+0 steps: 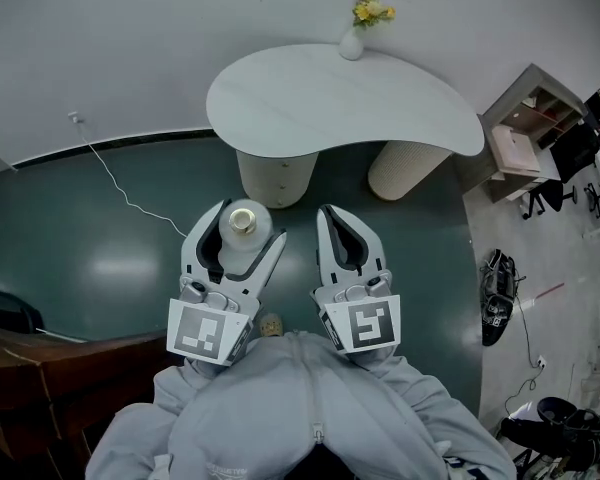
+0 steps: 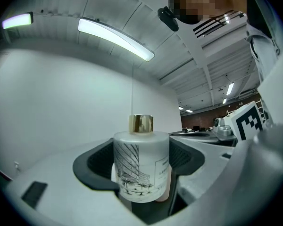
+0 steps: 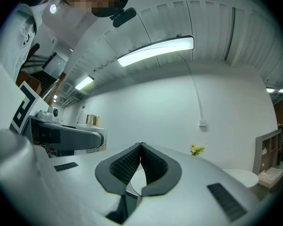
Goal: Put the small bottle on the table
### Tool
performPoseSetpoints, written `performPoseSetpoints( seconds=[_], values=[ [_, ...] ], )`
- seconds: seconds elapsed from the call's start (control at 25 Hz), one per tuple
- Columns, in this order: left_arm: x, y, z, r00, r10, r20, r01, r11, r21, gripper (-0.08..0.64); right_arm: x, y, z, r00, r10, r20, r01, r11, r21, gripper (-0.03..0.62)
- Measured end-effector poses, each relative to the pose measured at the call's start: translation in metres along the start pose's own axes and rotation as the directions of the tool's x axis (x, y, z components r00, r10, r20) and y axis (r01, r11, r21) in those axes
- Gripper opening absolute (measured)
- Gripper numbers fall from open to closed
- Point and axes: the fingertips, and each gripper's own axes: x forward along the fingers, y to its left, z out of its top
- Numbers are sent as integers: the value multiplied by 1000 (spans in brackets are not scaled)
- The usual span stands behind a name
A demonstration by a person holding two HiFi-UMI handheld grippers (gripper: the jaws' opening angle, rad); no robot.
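The small frosted-white bottle with a gold cap (image 2: 140, 168) stands upright between the dark padded fingers (image 2: 95, 166) of the left gripper (image 1: 242, 233), which pinch it from both sides. Its base seems sunk in the gap, though that part is hidden. The right gripper (image 3: 141, 149) has its fingers pressed together on nothing. Both hover over the dark green floor (image 1: 60, 208), well short of the white kidney-shaped bench (image 1: 360, 108), which carries a white vase of yellow flowers (image 1: 354, 36).

white wall (image 1: 130, 48) | dark green floor (image 1: 100, 228) | wooden shelf (image 1: 535, 128) right | ceiling tube-light (image 2: 115, 39) lit
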Motion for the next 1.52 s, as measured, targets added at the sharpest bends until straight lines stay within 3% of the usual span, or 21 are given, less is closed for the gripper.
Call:
performPoseSetpoints(
  seconds=[0.32,0.84,1.52],
  values=[
    [18,22,-5,1000,-22,-7,22,999,-36,333,19,-11,-4,999,-40,-11,40,999,-12,26],
    [61,57,-16,1000,-16,6,17,999,-51,333,70,-26,-14,1000,-11,-7,10,1000,-27,26],
    [201,122,-14,999,43,28,-43,999,-25,333,214,-115,-37,996,94,-9,-94,996,-14,26]
  ],
)
